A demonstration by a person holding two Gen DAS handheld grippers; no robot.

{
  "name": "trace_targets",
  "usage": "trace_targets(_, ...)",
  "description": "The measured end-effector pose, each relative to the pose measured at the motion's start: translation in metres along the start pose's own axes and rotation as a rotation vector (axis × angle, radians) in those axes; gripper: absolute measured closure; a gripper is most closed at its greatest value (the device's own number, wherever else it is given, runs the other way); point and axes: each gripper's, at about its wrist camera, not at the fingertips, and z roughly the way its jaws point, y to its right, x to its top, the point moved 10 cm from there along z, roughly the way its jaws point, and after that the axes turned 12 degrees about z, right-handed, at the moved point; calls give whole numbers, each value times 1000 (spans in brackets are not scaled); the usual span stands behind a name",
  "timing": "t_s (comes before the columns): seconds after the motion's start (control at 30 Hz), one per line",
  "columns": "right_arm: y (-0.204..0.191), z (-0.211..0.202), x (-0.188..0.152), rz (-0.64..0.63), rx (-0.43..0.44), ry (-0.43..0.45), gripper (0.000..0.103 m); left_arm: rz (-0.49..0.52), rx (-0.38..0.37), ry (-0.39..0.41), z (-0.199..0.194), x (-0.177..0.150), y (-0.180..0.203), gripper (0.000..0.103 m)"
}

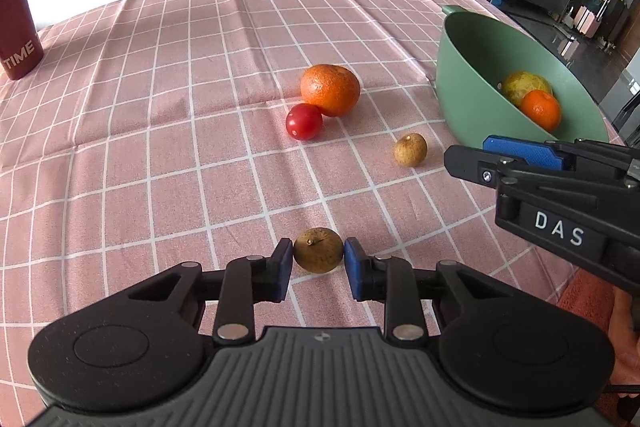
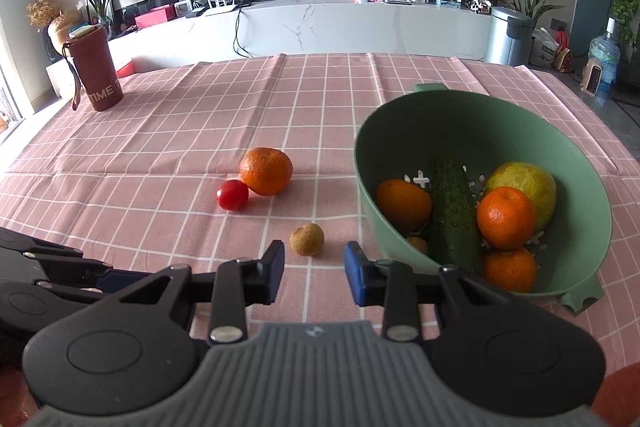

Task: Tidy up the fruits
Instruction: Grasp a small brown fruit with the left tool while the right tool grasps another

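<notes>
My left gripper (image 1: 318,251) is shut on a small brown longan (image 1: 318,257) that rests on the pink checked cloth. A second longan (image 2: 307,239) lies just beyond my right gripper (image 2: 315,259), which stands open with nothing between its fingers. In the left wrist view the right gripper (image 1: 468,151) sits to the right of that longan (image 1: 410,149), in front of the bowl. An orange (image 1: 330,89) and a red tomato (image 1: 304,121) touch each other mid-table. The green bowl (image 2: 372,219) at right holds a cucumber (image 2: 452,211), tangerines and a yellow-green fruit (image 2: 524,183).
A red-brown cup (image 2: 94,71) marked TIME stands at the far left corner of the table. The cloth (image 2: 180,147) has raised folds across its middle. Beyond the table's right edge stand a metal bin (image 2: 508,35) and a water bottle (image 2: 604,59).
</notes>
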Motion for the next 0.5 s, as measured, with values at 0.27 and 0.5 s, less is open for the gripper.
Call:
trace_targets(0.27, -11, 17, -3, -41, -60, -14, 73, -94, 70, 55, -4, 9, -27, 72)
trace_targets(0.5, -16, 36, -5, -69, -114, -24, 74, -148, 74, 67, -1, 11, -42, 72)
